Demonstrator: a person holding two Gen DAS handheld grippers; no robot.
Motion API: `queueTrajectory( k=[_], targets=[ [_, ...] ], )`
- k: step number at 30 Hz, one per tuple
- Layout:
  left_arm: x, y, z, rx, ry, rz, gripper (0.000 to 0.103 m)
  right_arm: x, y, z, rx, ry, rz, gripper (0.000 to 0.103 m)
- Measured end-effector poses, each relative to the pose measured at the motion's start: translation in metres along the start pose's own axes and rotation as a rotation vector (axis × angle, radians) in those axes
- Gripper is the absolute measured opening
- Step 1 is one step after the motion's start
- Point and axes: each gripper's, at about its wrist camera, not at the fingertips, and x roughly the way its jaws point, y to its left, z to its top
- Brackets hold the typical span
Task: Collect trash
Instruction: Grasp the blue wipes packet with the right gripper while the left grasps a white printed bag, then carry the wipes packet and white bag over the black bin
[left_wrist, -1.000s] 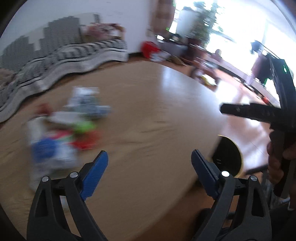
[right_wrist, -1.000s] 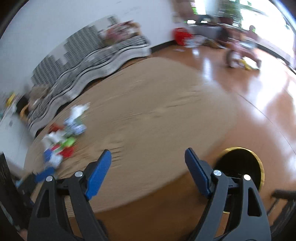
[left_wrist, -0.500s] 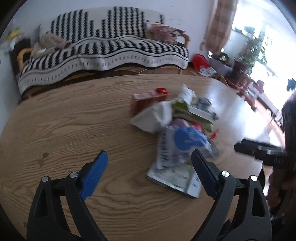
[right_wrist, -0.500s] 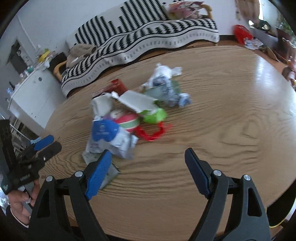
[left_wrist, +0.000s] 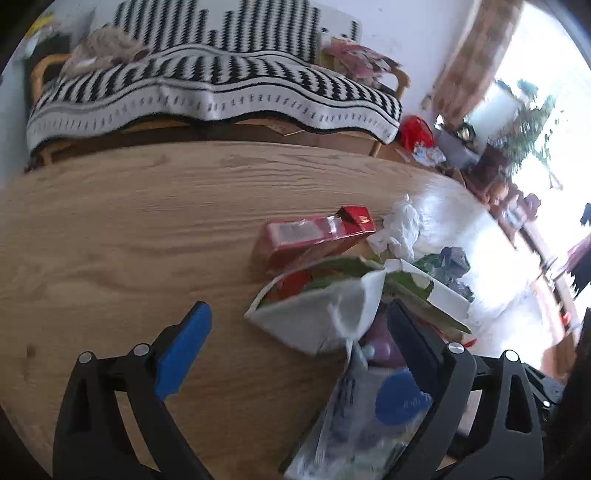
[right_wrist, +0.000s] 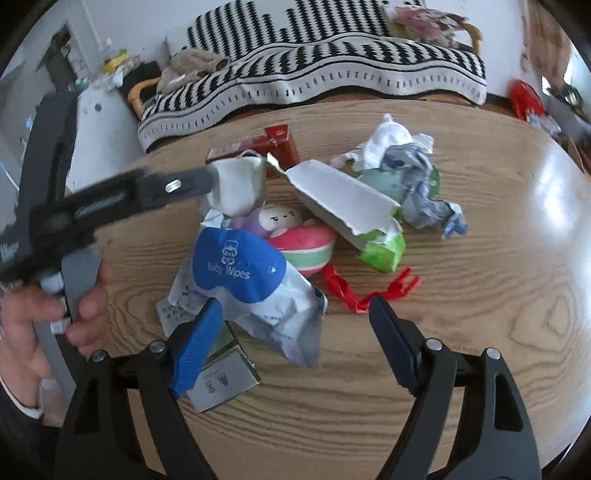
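Observation:
A heap of trash lies on the round wooden table (right_wrist: 480, 229). It holds a blue and white baby wipes pack (right_wrist: 243, 273), a torn white and green carton (right_wrist: 347, 199), a red box (right_wrist: 273, 144), crumpled tissue and wrappers (right_wrist: 406, 162), a red ribbon (right_wrist: 365, 291) and a pink and green soft toy (right_wrist: 303, 240). My left gripper (left_wrist: 299, 332) is open, its jaws either side of the carton's torn end (left_wrist: 314, 314). It reaches in from the left in the right wrist view (right_wrist: 207, 181). My right gripper (right_wrist: 291, 343) is open, just before the wipes pack.
A flat printed card (right_wrist: 221, 380) lies under the wipes pack near my right gripper's left finger. A sofa with a black and white striped throw (left_wrist: 207, 85) stands beyond the table. A white cabinet (right_wrist: 96, 122) stands at the left.
Both grippers swung from the bare table side to the heap and moved close. My left gripper came up around the carton's torn end. Both stayed open.

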Motion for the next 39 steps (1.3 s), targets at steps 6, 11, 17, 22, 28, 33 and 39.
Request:
queueTrajectory(
  k=[6, 11, 17, 22, 28, 33, 39],
  targets=[
    [0.024, -0.012, 0.000, 0.063, 0.036, 0.001, 0.093, 0.012, 0.006, 0.001, -0.029, 0.014, 0.021, 0.072],
    [0.019, -0.010, 0.001, 0.078, 0.024, -0.051, 0.056, 0.009, 0.009, 0.000, -0.043, 0.015, 0.053, 0.050],
    [-0.004, -0.006, -0.001, 0.079, 0.002, -0.011, 0.048, -0.010, 0.018, -0.005, -0.067, -0.003, 0.085, 0.034],
    [-0.040, -0.002, 0.000, 0.056, -0.050, -0.002, 0.048, -0.038, 0.022, -0.009, -0.073, -0.052, 0.082, 0.030],
    [-0.072, -0.013, -0.001, 0.046, -0.096, -0.014, 0.048, -0.082, -0.003, -0.019, -0.018, -0.115, 0.050, 0.029],
    [-0.084, -0.057, -0.009, 0.097, -0.105, -0.056, 0.048, -0.132, -0.063, -0.040, 0.080, -0.174, -0.037, 0.029],
    [-0.080, -0.148, -0.030, 0.208, -0.084, -0.158, 0.048, -0.206, -0.170, -0.095, 0.260, -0.228, -0.260, 0.029]
  ],
)
